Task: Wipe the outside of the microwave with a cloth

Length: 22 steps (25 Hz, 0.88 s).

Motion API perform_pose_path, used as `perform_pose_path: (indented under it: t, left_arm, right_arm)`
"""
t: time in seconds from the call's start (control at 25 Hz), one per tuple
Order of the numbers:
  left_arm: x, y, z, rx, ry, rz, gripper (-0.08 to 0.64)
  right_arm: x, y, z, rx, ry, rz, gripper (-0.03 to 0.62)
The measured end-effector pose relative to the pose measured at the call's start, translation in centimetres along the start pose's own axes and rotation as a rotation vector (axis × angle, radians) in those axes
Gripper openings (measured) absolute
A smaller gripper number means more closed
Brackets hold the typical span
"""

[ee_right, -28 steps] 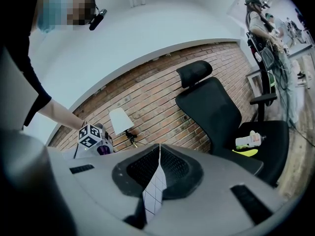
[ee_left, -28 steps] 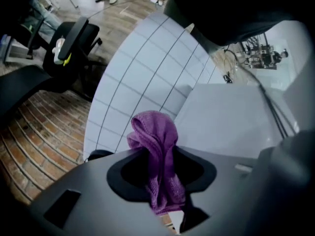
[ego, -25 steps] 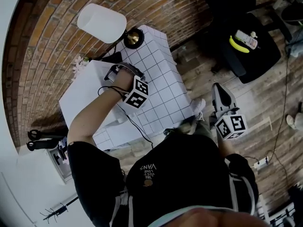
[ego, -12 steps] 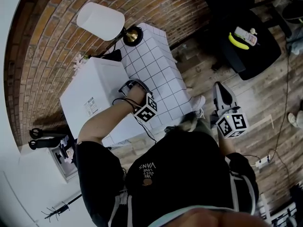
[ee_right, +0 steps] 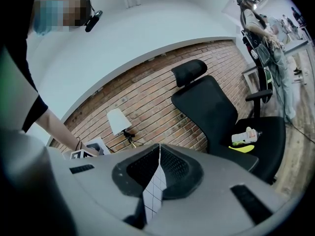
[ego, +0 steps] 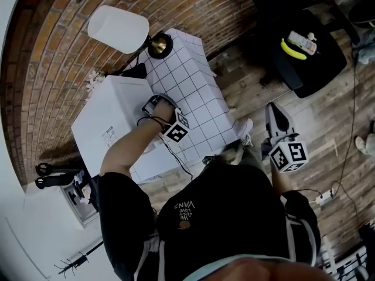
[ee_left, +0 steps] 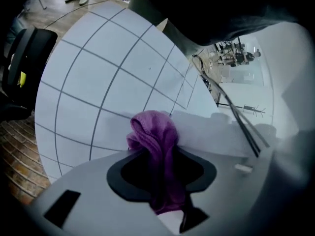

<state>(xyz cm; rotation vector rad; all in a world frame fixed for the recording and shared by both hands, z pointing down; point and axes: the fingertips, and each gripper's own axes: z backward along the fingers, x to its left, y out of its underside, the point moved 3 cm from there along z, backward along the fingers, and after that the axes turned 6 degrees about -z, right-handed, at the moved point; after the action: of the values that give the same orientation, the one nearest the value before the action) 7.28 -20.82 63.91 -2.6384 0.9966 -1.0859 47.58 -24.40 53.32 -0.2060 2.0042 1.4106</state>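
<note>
Caught the left gripper (ego: 153,105) clamped tight on a purple cloth (ee_left: 155,132), fabric pinched between the jaws and a bunched-up lump poking out past the tips. Found the left arm stretched forward and a bit bent at the elbow, bare forearm below a black short sleeve, wrist reaching over to the near edge of the white microwave (ego: 108,119). Placed that gripper right at the junction of the microwave and the grid-patterned table (ego: 196,92), marker cube facing back toward the body. Couldn't confirm real contact between cloth and microwave from the head view, but in the left gripper view made out the lump just beside a pale surface. Saw the right gripper (ego: 274,117) held low at the person's right side, well apart from the microwave, arm tucked close to the torso, tips aimed out over the wooden floor (ego: 328,116). Found its jaws closed together with nothing held, only a thin sliver of the grid table visible between them. Also spotted a white lamp (ego: 117,27) near the brick wall (ego: 53,51) and a black office chair (ego: 313,57) with a yellow thing and a small bottle on the seat.
</note>
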Motion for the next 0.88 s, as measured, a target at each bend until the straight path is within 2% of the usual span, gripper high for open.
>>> perform_pose_path:
  t: [0.16,0.4,0.88]
  left_arm:
    - [1.5,3.6,-0.6,0.036,-0.015,0.065,0.144]
    - [3.6,10.6,-1.6,0.066,-0.064,0.217,0.144]
    - [6.3,19.4,-3.3,0.263,-0.126,0.278,0.144]
  right_arm:
    - [0.2,0.3,-0.5,0.015,0.009,-0.008,0.006]
    - [-0.1,1.6,-0.9,0.046,0.041,-0.044,0.006]
    - [-1.0,3.3,-0.5,0.088,0.098,-0.062,0.006]
